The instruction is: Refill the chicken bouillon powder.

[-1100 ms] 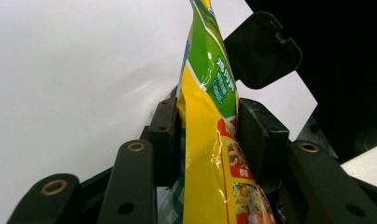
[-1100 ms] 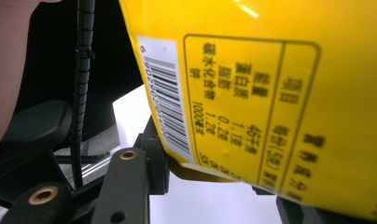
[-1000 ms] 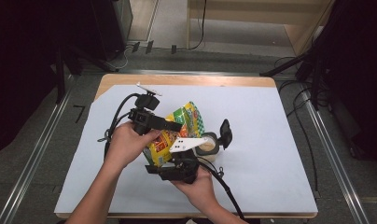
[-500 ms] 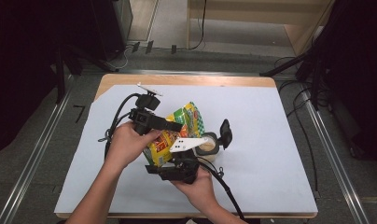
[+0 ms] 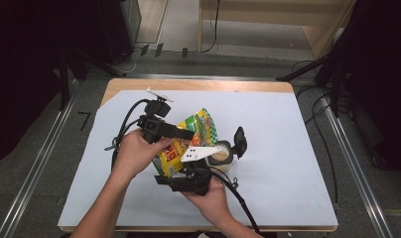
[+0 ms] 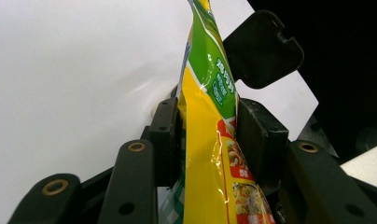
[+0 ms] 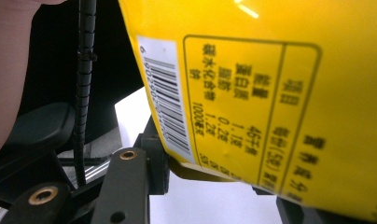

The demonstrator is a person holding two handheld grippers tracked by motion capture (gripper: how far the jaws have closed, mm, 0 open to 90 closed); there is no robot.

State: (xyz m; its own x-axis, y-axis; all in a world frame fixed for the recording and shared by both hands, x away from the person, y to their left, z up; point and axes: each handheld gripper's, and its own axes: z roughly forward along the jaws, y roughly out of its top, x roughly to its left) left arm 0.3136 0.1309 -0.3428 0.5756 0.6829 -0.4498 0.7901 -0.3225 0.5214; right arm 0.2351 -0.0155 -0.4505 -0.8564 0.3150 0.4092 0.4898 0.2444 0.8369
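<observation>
My left gripper (image 6: 207, 135) is clamped on the yellow-green snack bag (image 5: 186, 141), holding it tilted over the open jar (image 5: 221, 156) on the white table (image 5: 288, 148). My right gripper (image 5: 181, 181) grips the bag's lower end, barcode side facing its camera.

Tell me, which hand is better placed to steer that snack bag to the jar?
Probably the left: the left gripper clamps the bag with the jar's lid just ahead; the right gripper holds its near end.

Bright tabletop, dark surroundings, blurred close-ups
</observation>
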